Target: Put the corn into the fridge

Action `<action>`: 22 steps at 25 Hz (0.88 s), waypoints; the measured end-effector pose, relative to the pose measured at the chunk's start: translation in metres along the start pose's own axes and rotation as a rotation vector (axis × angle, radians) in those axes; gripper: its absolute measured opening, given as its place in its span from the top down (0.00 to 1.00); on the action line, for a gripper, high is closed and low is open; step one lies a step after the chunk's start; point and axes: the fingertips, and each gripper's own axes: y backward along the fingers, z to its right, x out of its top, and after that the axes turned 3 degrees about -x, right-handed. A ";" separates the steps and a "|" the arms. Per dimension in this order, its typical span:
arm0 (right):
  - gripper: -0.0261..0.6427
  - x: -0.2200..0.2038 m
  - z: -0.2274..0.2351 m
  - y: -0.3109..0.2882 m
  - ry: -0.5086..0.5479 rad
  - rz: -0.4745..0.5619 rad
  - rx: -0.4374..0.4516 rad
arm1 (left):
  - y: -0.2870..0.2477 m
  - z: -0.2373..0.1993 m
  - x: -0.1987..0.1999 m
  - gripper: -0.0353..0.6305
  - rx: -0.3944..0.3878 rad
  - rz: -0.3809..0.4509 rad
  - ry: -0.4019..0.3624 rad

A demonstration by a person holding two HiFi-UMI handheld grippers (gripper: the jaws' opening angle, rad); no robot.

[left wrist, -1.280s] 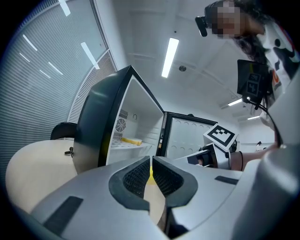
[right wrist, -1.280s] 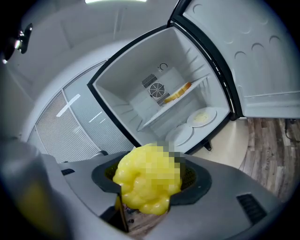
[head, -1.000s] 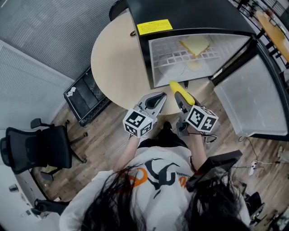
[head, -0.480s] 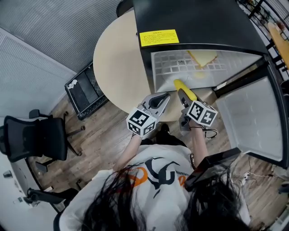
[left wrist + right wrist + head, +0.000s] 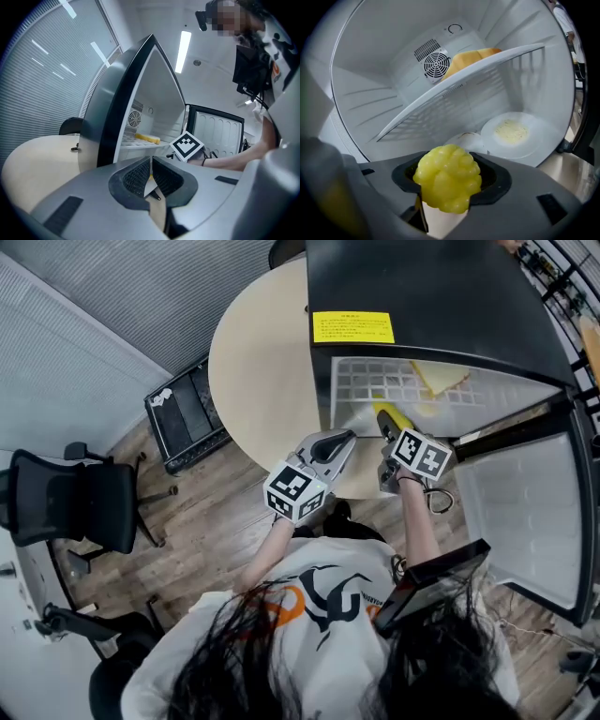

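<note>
- The right gripper (image 5: pixel 447 185) is clamping the corn (image 5: pixel 448 177), its long axis pointing ahead into the open fridge (image 5: pixel 431 277)
- The left gripper (image 5: pixel 151 174), jaws nearly together and empty, is hovering beside it, outside
- A white plate (image 5: pixel 513 133) is sitting ahead, under the wire shelf (image 5: pixel 487 65)
- The fridge is standing on a round table (image 5: pixel 258 362)

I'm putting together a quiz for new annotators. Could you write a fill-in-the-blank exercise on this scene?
1. The right tongs are shut on the ____.
2. The left tongs hold ____, their jaws together.
3. The fridge door stands ____.
4. Inside, the white plate lies ____ the wire shelf.
Missing words: corn; nothing; open; below.
</note>
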 end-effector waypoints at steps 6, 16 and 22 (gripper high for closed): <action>0.58 0.013 -0.019 -0.031 0.187 0.006 0.005 | 0.005 0.000 0.001 0.93 0.023 -0.007 -0.009; 0.58 0.012 -0.020 -0.062 0.269 -0.007 -0.031 | 0.024 -0.007 0.001 0.93 0.068 -0.030 -0.025; 0.58 -0.009 -0.014 -0.068 0.339 -0.060 -0.035 | 0.031 -0.009 -0.001 0.93 0.078 -0.035 -0.015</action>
